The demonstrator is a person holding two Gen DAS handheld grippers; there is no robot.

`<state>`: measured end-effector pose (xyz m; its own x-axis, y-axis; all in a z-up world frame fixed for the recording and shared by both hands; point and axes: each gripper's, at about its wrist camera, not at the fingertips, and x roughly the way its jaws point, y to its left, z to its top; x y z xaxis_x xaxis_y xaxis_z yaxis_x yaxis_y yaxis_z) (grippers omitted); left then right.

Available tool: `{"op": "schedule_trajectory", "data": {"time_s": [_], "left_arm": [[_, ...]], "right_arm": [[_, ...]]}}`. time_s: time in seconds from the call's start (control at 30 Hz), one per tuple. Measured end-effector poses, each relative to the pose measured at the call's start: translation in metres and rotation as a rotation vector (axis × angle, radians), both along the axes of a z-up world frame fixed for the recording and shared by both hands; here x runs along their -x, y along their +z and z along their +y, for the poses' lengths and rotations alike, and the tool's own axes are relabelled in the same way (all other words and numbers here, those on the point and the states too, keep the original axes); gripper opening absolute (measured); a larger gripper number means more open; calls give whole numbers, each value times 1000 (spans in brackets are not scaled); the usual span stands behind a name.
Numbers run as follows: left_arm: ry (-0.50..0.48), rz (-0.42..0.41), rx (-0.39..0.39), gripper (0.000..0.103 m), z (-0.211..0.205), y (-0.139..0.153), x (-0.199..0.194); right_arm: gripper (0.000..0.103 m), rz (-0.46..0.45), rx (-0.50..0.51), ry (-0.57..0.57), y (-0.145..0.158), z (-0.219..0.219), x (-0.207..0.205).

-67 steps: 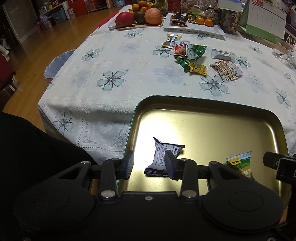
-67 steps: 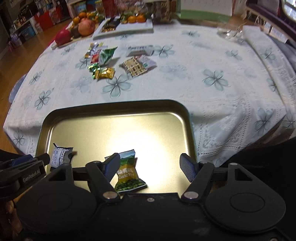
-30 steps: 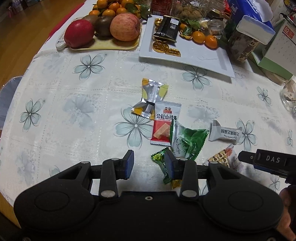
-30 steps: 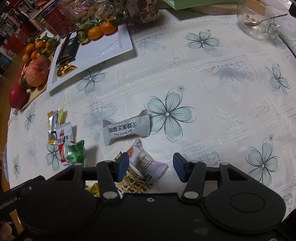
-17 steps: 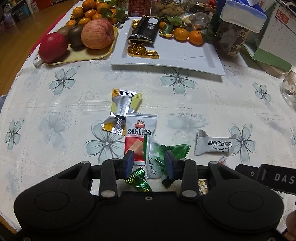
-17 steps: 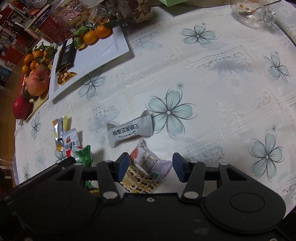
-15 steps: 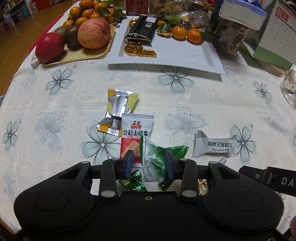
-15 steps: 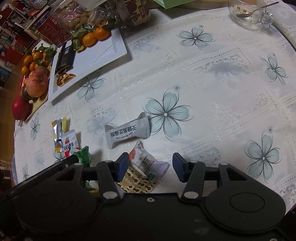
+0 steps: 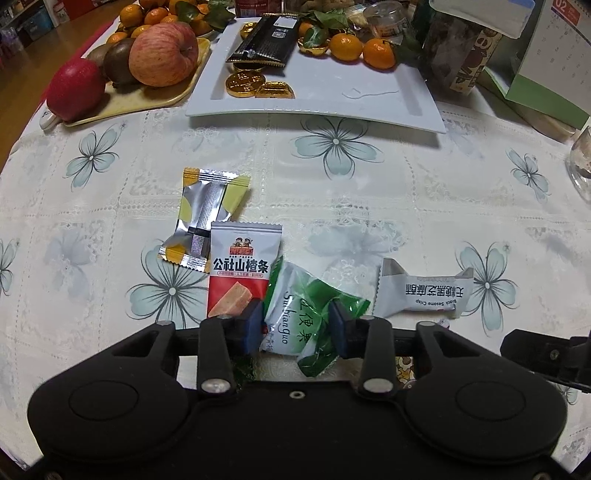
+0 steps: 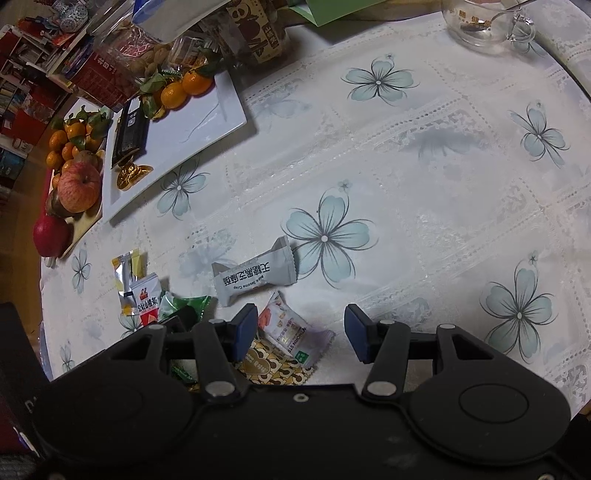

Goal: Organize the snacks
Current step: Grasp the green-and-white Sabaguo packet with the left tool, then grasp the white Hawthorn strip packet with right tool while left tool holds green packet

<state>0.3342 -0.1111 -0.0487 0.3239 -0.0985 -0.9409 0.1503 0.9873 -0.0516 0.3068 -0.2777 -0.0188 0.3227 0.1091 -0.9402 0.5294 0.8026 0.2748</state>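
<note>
Several wrapped snacks lie on the flowered tablecloth. My left gripper (image 9: 297, 325) is open, its fingers on either side of a green and white snack packet (image 9: 308, 308). A red and white hawthorn packet (image 9: 242, 267) and a silver and yellow packet (image 9: 205, 212) lie just left of it. A grey sesame crisp bar (image 9: 424, 293) lies to the right. My right gripper (image 10: 301, 332) is open over a small pink and white packet (image 10: 291, 334), which rests on a gold patterned packet (image 10: 271, 367). The grey bar (image 10: 255, 275) lies just beyond.
A white plate (image 9: 325, 99) with gold coins, a black bar and tangerines stands at the back. A fruit tray (image 9: 122, 99) with apples is at the back left. A glass cup (image 10: 480, 22) stands at the far right. A calendar (image 9: 546, 55) and jars stand behind.
Both grippers left the metal tray and moved out over the loose snacks. The left gripper has come forward around the green packet; the right has closed in on the pink packet.
</note>
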Motion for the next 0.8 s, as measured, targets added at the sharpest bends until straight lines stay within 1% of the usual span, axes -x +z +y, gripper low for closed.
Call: {"op": "schedule_trajectory", "data": {"time_s": [0.03,0.17,0.23,0.43,0.57,0.7,0.8], "left_arm": [[3,5,8,40,2,1,0],[35,55,83,40,15,6,-1],[46,63,98,40,21,11,1],[44,71,114,40,37,26,12],[37,84,90,40,48,29,19],[48,115,97,40,60,28,23],[54,123,96,40,66,28,25]], "right_arm": [[55,3,1,-1,-1,0,0],[55,16,9,5,-6,3,-1],[55,20,21,14,-9,6,-2],[52,60,51,47,-24,17,-7],[51,84,79,76,-35,29,-10],[50,96,92,116,-43,44,-12],[50,85,160,136,-44,55,-16]]}}
